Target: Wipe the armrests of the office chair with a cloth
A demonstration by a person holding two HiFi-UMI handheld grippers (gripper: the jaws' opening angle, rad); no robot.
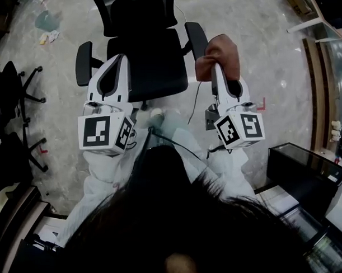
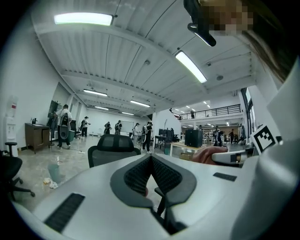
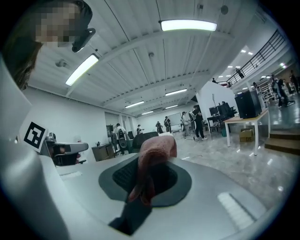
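Here, right gripper (image 1: 216,70) jaws clamped on pinkish cloth (image 1: 220,51), left gripper (image 1: 120,63) jaws closed, empty, office chair (image 1: 156,68) in front

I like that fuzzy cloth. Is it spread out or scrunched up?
Scrunched up: the cloth bulges in folds, pinched by the right gripper.

Floor (image 1: 275,47): polished grey stone, marbled, glossy. The black office chair (image 1: 145,59) stands on it at centre. A second black chair (image 1: 18,108) stands on its star base at the left edge. Teal litter (image 1: 46,21) and small scraps (image 1: 49,37) lie at upper left. Red marks (image 1: 262,104) sit right of centre. A black cabinet (image 1: 304,166) stands at right.
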